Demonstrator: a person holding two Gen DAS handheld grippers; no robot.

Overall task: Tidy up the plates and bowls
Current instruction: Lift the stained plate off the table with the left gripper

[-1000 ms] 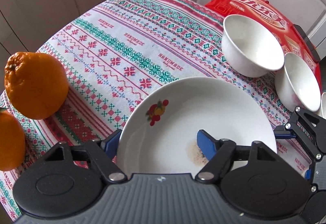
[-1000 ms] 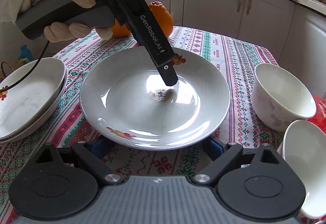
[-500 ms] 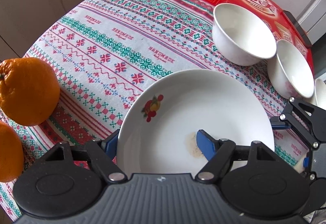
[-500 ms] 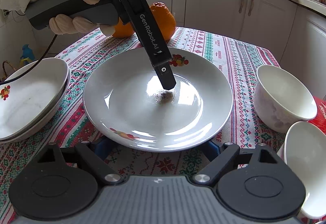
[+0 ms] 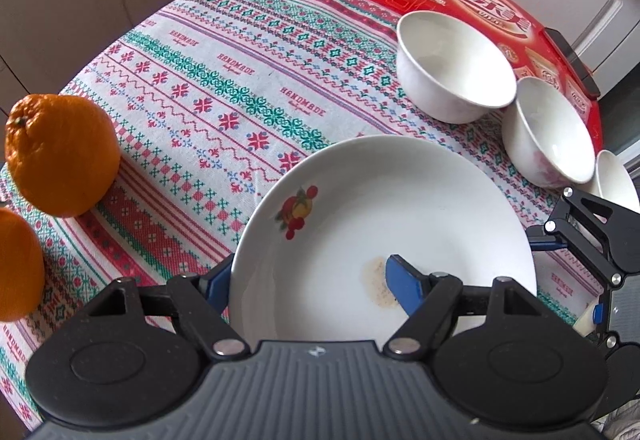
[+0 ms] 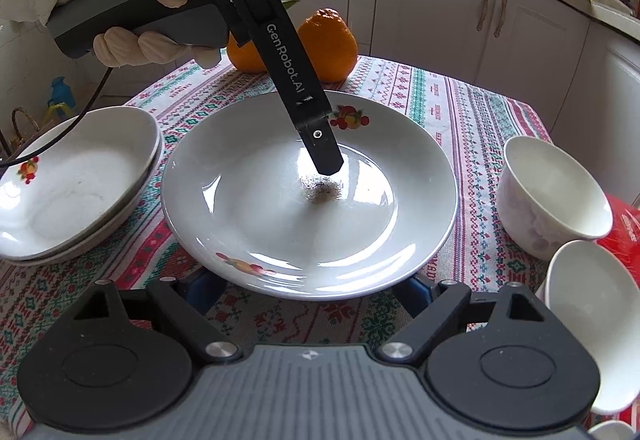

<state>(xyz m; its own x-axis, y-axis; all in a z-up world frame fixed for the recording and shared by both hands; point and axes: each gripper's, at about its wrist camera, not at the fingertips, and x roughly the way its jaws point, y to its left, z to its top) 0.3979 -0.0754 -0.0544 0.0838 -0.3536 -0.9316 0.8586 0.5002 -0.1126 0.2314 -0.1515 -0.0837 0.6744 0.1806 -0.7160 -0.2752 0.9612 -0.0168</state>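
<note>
A white plate with fruit prints [image 5: 400, 208] [image 6: 280, 208] is lifted and tilted above the patterned tablecloth. My left gripper [image 5: 308, 280] is shut on its rim, one blue pad [image 5: 402, 282] inside by a brown stain, the other under the rim. My right gripper [image 6: 308, 286] is open, with its fingers low under the plate's near edge, apart from it. Two stacked plates [image 6: 72, 184] lie at the left. White bowls [image 5: 452, 64] [image 5: 548, 132] [image 6: 552, 196] [image 6: 592, 320] stand on the right.
Two oranges [image 5: 60, 152] [image 5: 16, 264] sit at the table's left edge in the left wrist view and behind the plate [image 6: 328, 40] in the right wrist view. A red box [image 5: 480, 4] lies behind the bowls. Cabinets surround the table.
The left gripper has lifted and tilted the plate higher, carrying it slightly back from the bowls. The right gripper has stayed low and open under the near edge.
</note>
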